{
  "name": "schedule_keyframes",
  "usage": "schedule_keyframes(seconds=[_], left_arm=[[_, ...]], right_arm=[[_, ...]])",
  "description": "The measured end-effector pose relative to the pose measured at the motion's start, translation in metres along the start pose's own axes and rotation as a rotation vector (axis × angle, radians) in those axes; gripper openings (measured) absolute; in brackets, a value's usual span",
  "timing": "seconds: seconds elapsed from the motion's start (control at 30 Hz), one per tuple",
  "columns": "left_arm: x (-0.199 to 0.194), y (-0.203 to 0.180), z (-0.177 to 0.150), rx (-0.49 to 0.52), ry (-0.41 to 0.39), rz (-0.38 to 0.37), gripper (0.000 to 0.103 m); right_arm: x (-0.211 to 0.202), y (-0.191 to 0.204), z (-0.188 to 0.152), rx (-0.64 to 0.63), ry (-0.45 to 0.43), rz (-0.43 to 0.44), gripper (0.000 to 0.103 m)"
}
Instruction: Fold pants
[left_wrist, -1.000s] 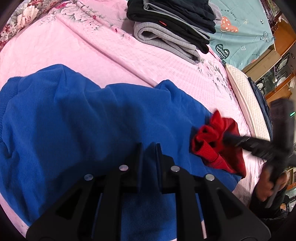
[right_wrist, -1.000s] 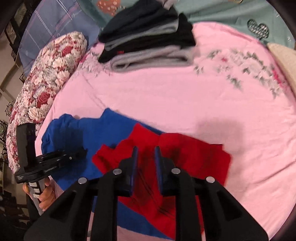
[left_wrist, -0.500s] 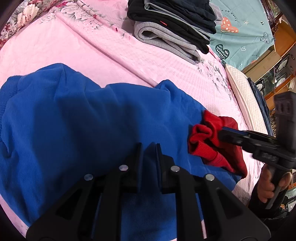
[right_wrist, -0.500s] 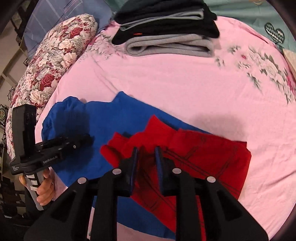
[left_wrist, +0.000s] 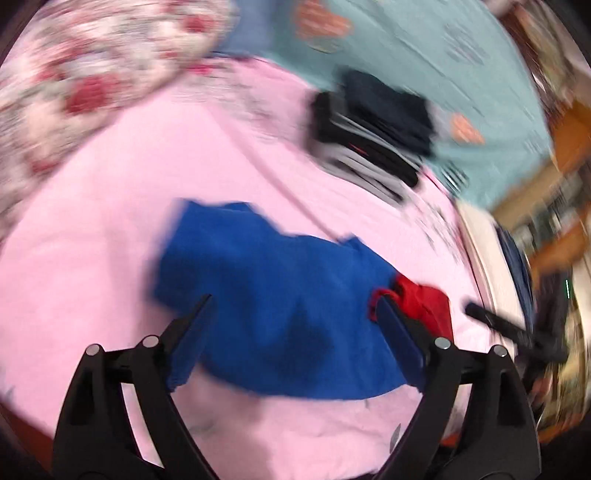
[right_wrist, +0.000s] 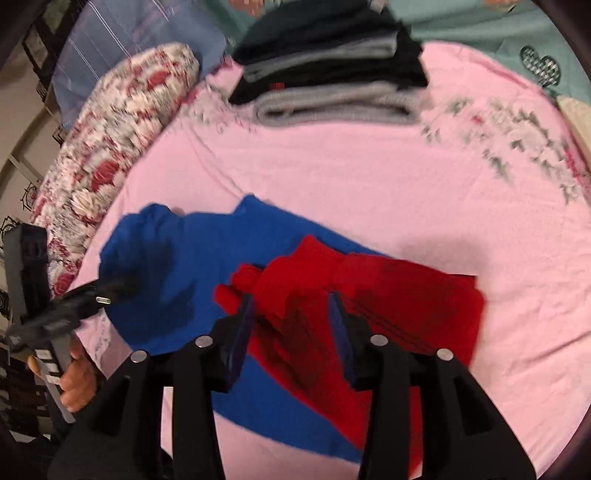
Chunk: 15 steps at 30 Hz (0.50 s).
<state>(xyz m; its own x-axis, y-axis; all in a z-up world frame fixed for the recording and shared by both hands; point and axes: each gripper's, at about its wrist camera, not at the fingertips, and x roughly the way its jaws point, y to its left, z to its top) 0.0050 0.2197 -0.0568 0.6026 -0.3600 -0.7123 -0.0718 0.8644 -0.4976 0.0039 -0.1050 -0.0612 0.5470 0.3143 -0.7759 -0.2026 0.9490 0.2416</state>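
Left gripper (left_wrist: 295, 306) jaws opening, wide apart, nothing between them, above the blue-and-red pants (left_wrist: 273, 306). Right gripper (right_wrist: 291, 306) jaws opening too, partway apart, clear of the red section. Pants lie folded flat on the pink bed (right_wrist: 351, 184), near the front edge. Stack of folded clothes (right_wrist: 332, 70) sits farther back.

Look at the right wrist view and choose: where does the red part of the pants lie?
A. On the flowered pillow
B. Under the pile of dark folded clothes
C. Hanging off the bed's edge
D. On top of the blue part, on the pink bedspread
D: the red part overlaps the blue part on the pink bedspread, well short of the folded pile.
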Motion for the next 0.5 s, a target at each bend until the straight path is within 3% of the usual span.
schedule_keyframes(seconds=[0.1, 0.2, 0.3, 0.37, 0.5], left_arm=[[-0.002, 0.042, 0.002, -0.224, 0.055, -0.045, 0.089], [0.017, 0.06, -0.002, -0.33, 0.117, -0.028, 0.088], [0.044, 0.059, -0.008, -0.37, 0.193, -0.056, 0.088], [0.059, 0.057, -0.009, -0.364, 0.215, -0.029, 0.088], [0.071, 0.045, -0.001, -0.311, 0.19, 0.033, 0.089]], right_arm=[[-0.024, -0.007, -0.015, 0.033, -0.064, 0.05, 0.054], [-0.03, -0.013, -0.028, 0.06, -0.065, 0.1, 0.054], [-0.03, -0.017, -0.039, 0.066, -0.046, 0.115, 0.054], [-0.036, -0.022, -0.045, 0.076, -0.042, 0.121, 0.054], [-0.041, -0.028, -0.052, 0.095, -0.054, 0.129, 0.054]])
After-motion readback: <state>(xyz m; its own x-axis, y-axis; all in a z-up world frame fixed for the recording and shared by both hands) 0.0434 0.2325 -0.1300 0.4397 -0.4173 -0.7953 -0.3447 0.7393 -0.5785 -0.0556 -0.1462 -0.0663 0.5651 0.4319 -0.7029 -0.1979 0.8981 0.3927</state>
